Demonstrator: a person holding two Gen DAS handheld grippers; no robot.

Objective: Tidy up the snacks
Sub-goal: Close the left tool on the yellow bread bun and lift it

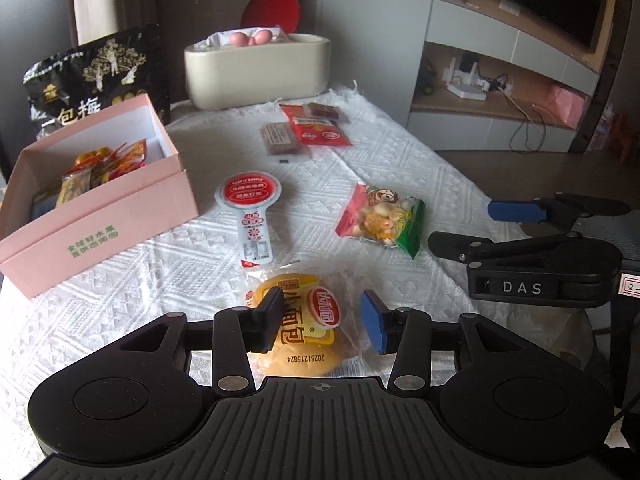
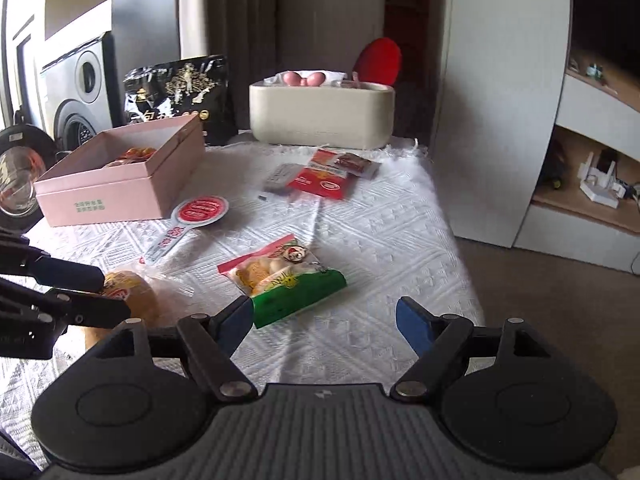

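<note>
A yellow bun in a clear wrapper (image 1: 304,332) lies at the near edge of the white tablecloth, between the fingers of my left gripper (image 1: 320,320). The jaws stand apart, and the blue pad (image 1: 374,324) is clear of the bun beside the loose wrapper. The right wrist view shows the same bun (image 2: 136,300) between those fingers. My right gripper (image 2: 324,320) is open and holds nothing, just short of a red and green snack bag (image 2: 280,280); its left finger is by the bag's near corner. The open pink box (image 1: 100,216) at left holds several snacks.
A paddle-shaped red and white packet (image 1: 248,200) lies beside the box. Red packets and a grey bar (image 1: 316,128) lie further back. A cream container (image 1: 256,76) and a black bag (image 1: 92,76) stand at the far edge. The table drops off at right.
</note>
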